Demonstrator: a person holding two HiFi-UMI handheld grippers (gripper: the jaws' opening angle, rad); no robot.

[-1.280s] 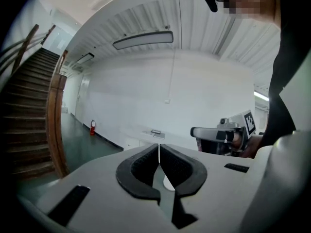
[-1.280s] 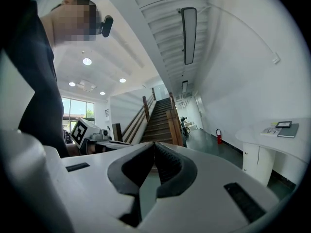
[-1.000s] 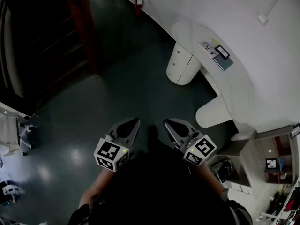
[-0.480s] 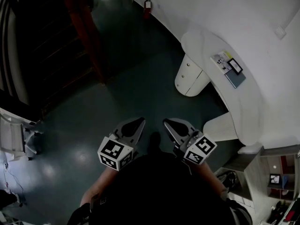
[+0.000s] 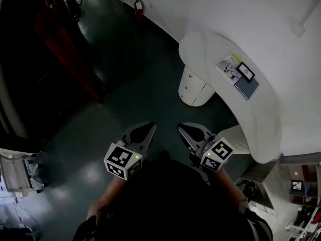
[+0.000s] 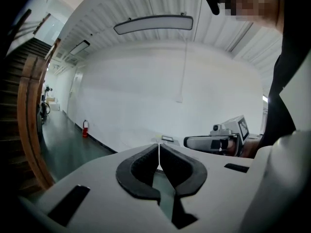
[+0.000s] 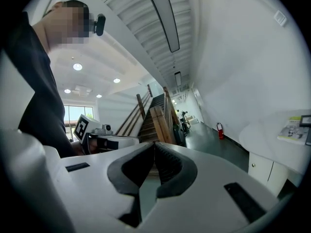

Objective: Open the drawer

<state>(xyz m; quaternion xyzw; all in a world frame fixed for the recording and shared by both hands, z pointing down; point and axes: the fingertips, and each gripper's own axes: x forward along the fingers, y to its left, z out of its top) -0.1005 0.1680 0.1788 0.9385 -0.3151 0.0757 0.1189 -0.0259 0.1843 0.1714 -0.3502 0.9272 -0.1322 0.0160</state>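
Hovering over open dark floor [image 5: 131,87], the left gripper [image 5: 150,127] and right gripper [image 5: 181,128] are both pressed together, empty; the drawer cabinet [image 5: 192,87] stands well ahead, under the curved white counter's [image 5: 199,40] rounded end.

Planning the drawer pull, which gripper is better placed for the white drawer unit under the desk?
Probably right: the right gripper sits nearer the drawer unit, which stands ahead on its side. Its jaws are shut.

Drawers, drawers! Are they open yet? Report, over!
Both claws shut, empty: left claw, right claw. Drawer cabinet under the desk closed, untouched, ahead. Only dark floor between.
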